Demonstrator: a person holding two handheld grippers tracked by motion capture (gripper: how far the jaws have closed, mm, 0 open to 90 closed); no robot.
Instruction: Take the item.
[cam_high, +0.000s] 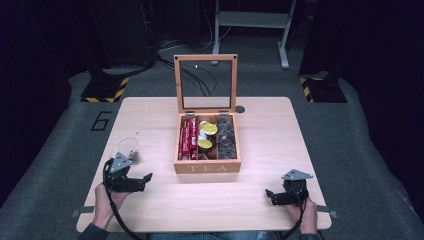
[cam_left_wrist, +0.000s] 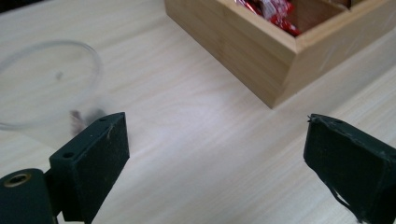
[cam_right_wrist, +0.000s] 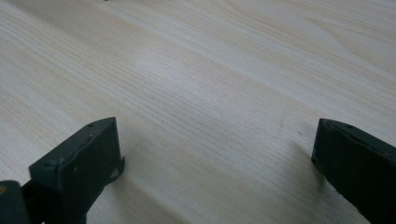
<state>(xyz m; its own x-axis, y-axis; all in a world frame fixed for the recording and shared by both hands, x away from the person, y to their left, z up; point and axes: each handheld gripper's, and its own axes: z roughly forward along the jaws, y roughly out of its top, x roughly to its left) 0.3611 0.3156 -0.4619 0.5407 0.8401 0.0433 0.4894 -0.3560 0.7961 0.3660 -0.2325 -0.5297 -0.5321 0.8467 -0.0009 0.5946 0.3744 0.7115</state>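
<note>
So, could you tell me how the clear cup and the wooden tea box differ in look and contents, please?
The clear cup is see-through plastic, while the tea box is solid wood with TEA on its front. The cup holds one small dark item, while the box's compartments are packed with red, yellow and dark packets. The cup has no lid; the box's stands open. Both sit on the table.

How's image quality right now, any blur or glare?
High view: dim surround, bright patch on the table. Left gripper view: clear cup smeared and soft, tea box fairly sharp. Right gripper view: soft pale sheen on the wood, near jaws blurred.
</note>
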